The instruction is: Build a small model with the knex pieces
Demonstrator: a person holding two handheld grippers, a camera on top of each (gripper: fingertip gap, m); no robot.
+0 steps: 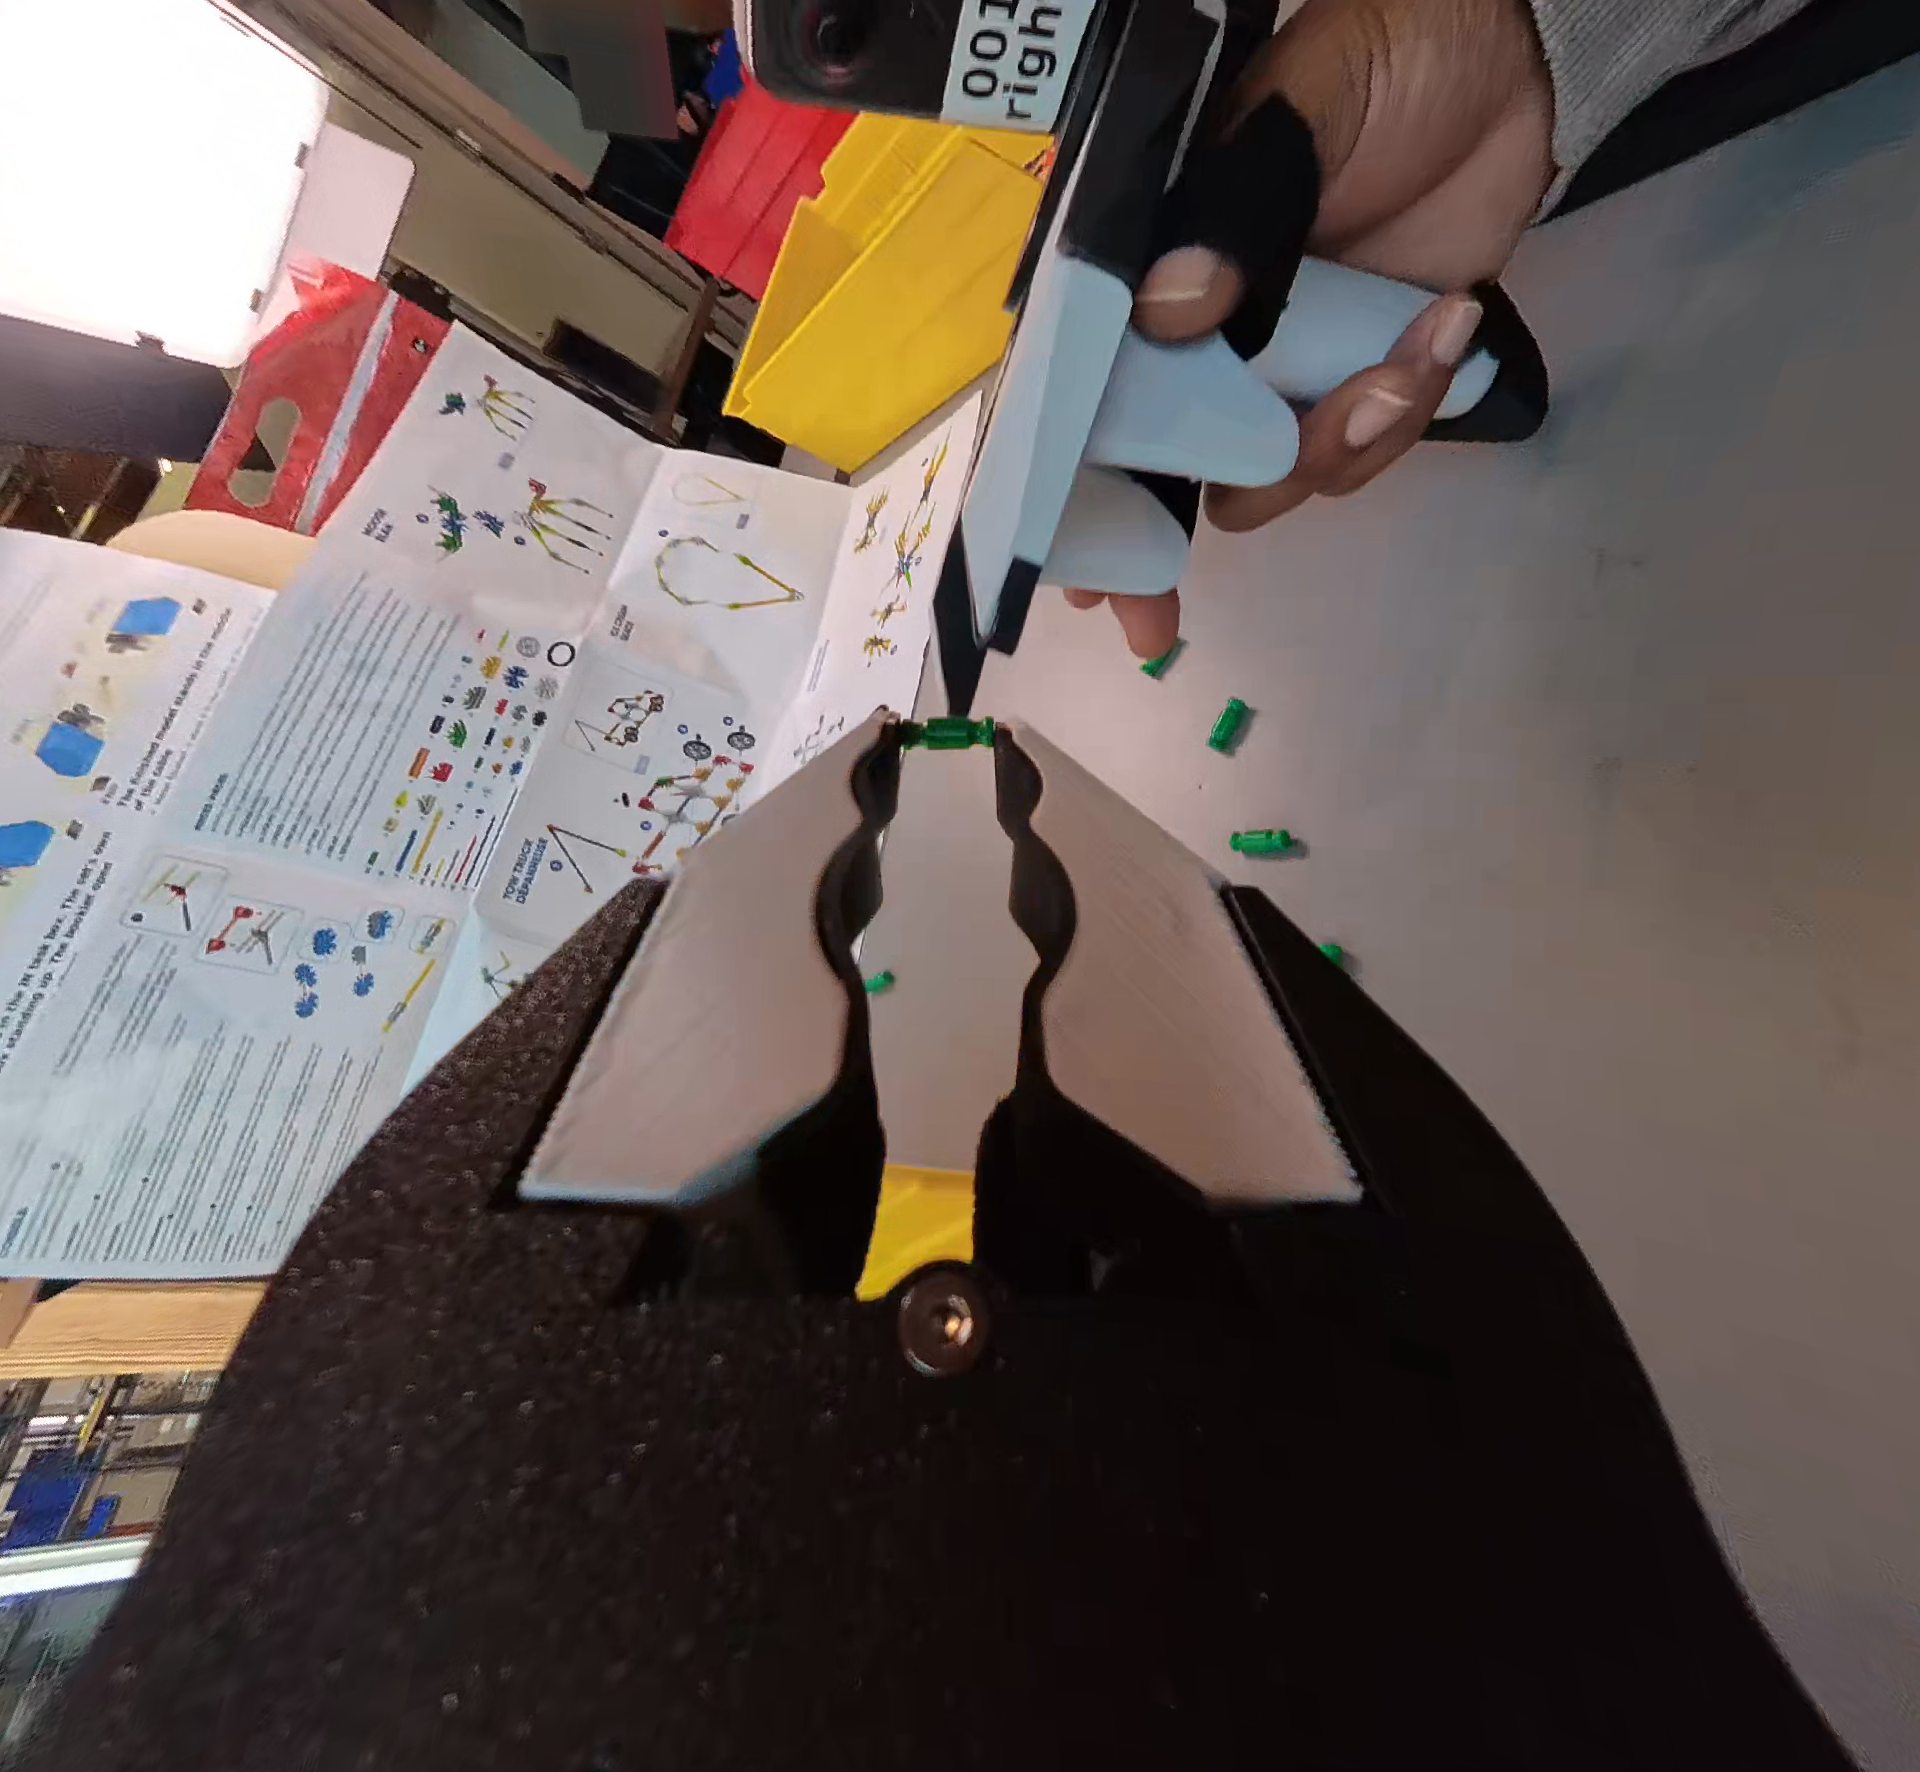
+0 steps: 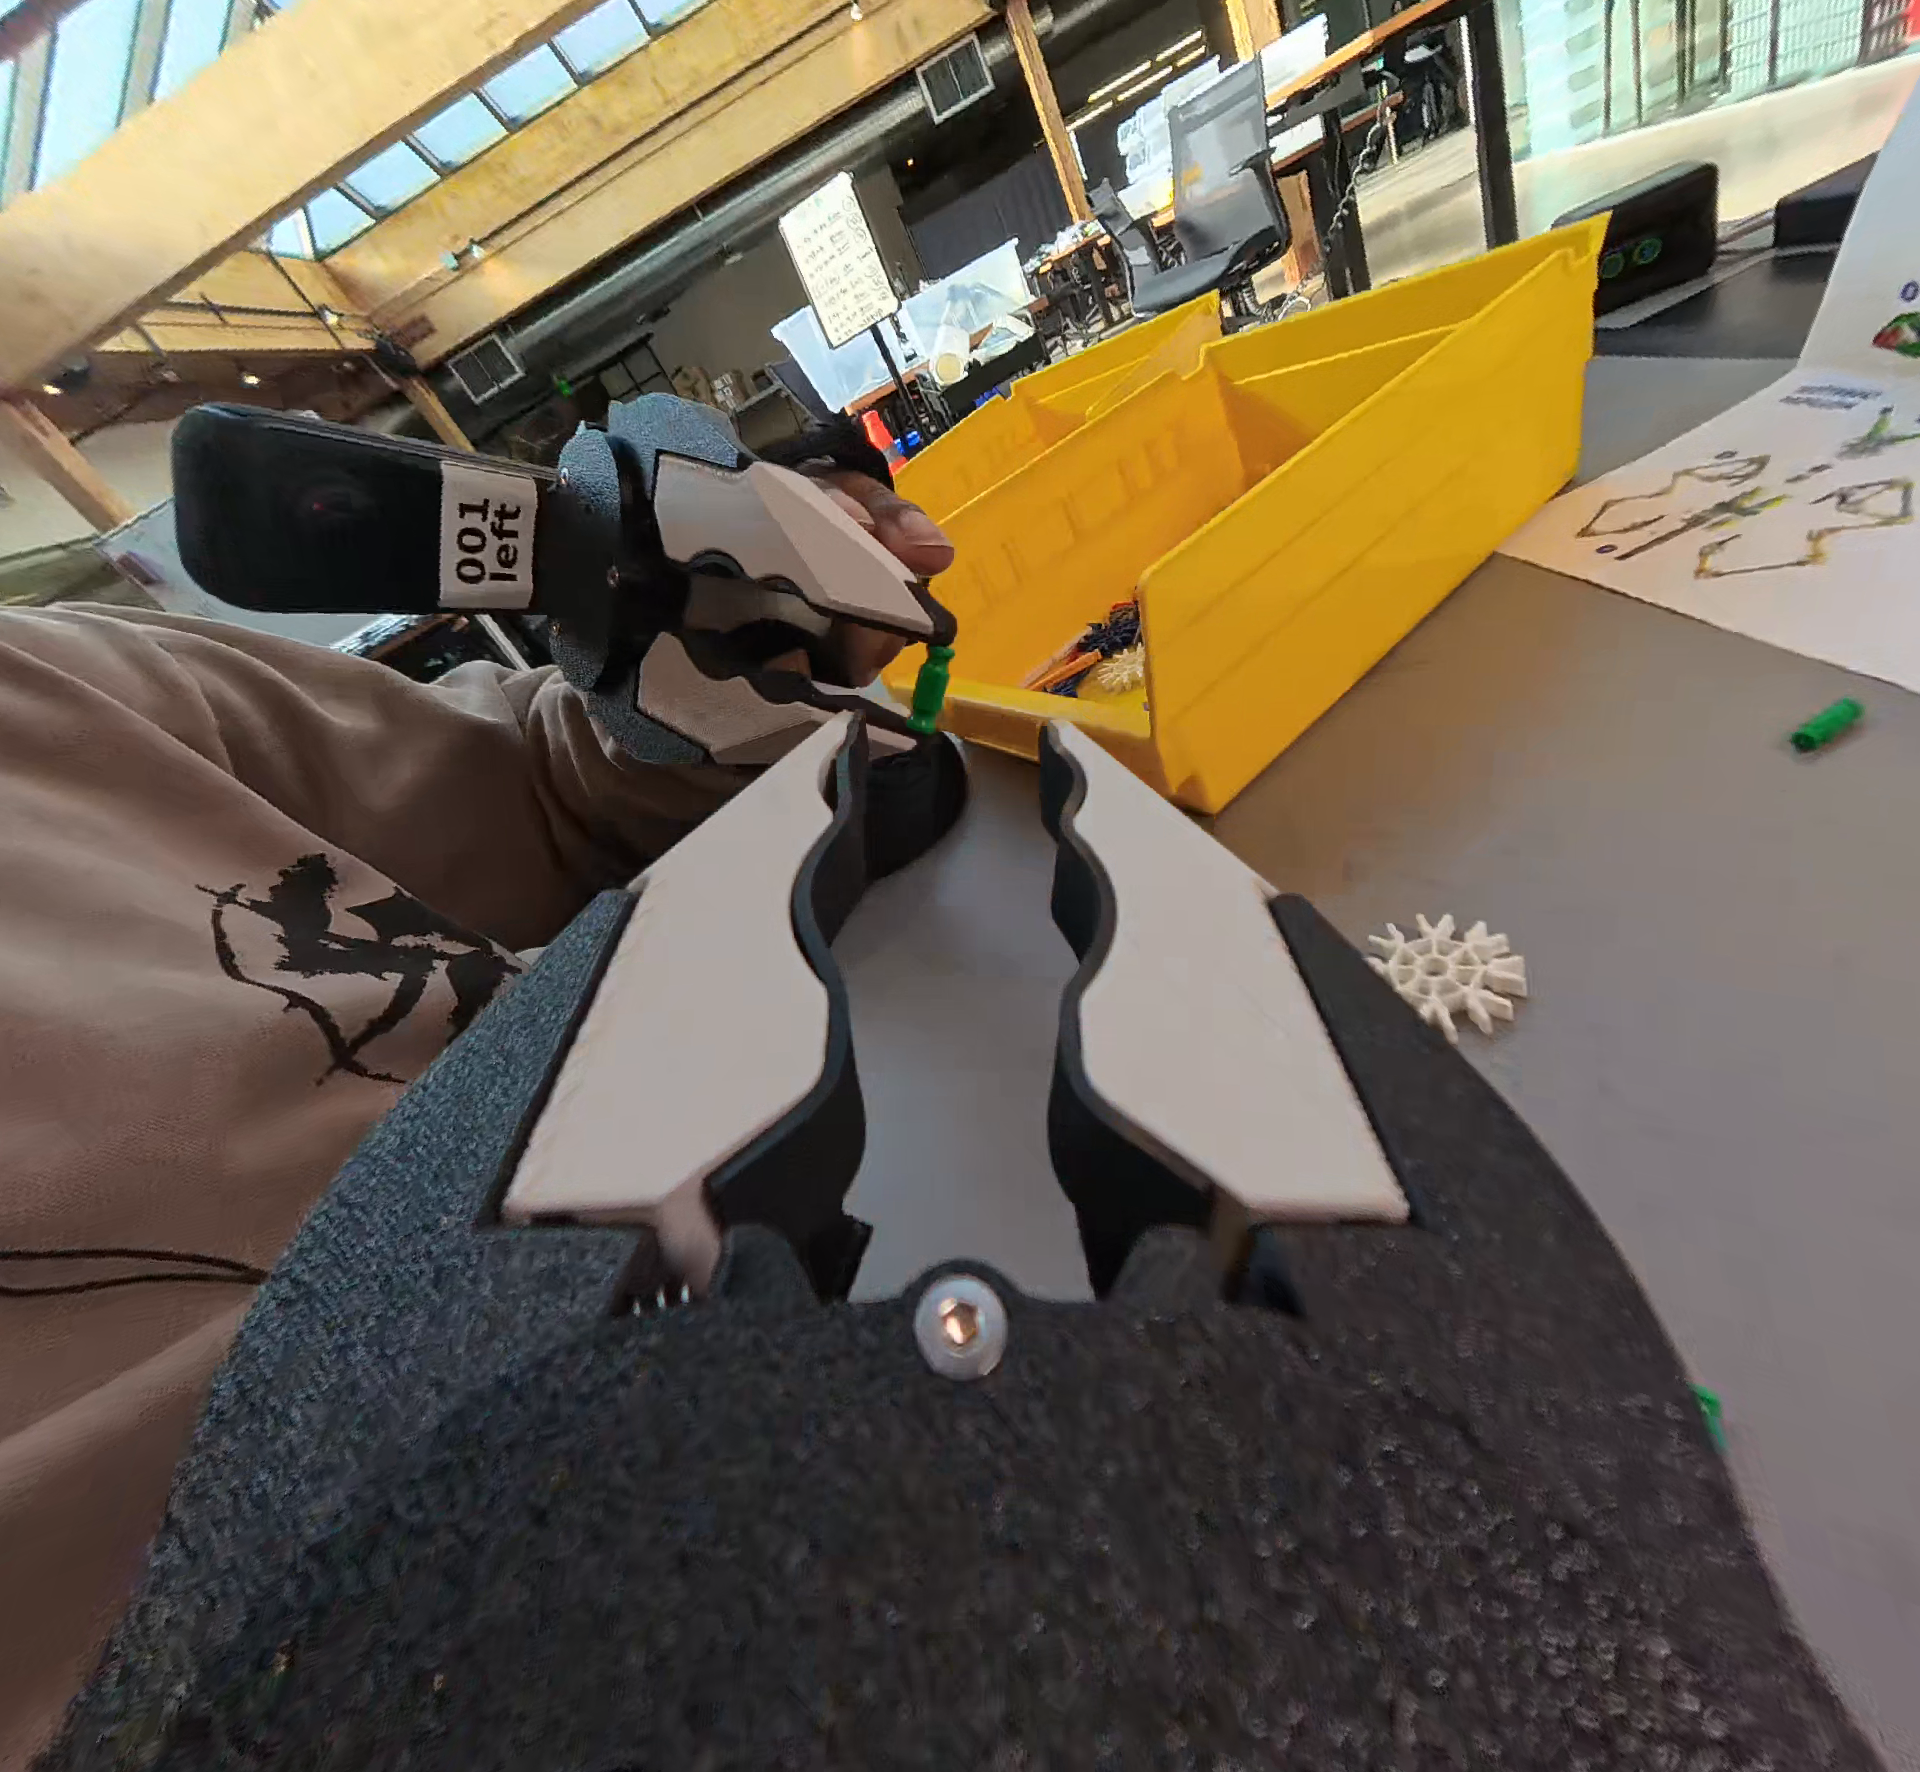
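Note:
My left gripper (image 1: 945,735) is shut on a short green rod (image 1: 945,735), pinched end to end between its fingertips above the grey table (image 1: 1558,891). The same gripper and green rod (image 2: 928,688) show in the right wrist view, held by a hand just ahead of my right gripper's tips. My right gripper (image 2: 951,746) is open and empty, its jaws apart, low over the table. In the left wrist view the right gripper's body (image 1: 1049,288) shows, held by a hand; its tips reach down close to the rod.
Several loose green rods (image 1: 1229,723) lie on the table. A white snowflake connector (image 2: 1447,976) and a green rod (image 2: 1827,725) lie right of my right gripper. A yellow bin (image 2: 1351,517) with parts stands ahead. An unfolded instruction sheet (image 1: 364,839) lies at the left. Less than 4 cm separates the two grippers' tips.

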